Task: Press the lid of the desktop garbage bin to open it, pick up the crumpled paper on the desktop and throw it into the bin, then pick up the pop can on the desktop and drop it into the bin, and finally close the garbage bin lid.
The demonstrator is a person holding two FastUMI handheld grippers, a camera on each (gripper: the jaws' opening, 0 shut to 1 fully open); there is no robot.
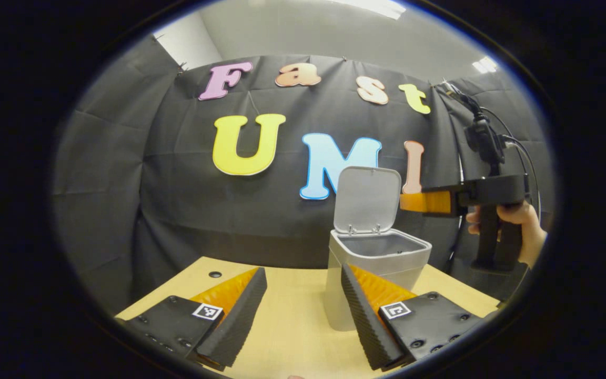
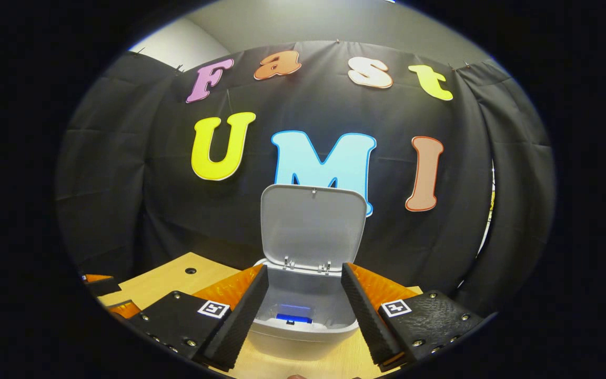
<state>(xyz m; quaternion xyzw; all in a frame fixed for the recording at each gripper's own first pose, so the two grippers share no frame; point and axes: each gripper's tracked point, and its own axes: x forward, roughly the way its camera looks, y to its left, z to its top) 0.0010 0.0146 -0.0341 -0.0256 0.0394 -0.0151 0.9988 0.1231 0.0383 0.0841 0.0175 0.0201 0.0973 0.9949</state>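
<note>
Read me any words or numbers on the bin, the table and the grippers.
Bin: no text.
Table: no text.
Left gripper and right gripper: square tags with a coded pattern, no words.
Blue thing inside the bin: too blurred to read.

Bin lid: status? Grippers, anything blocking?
Lid up, bin open. Left gripper open, empty, low over the table. Right gripper open, empty, above the bin mouth. Nothing blocking the lid.

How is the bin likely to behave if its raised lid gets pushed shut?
The bin looks like thin, light plastic and stands tall and narrow, so it may slide or tip. Its lid stands upright on small hinges and should swing down easily.
</note>
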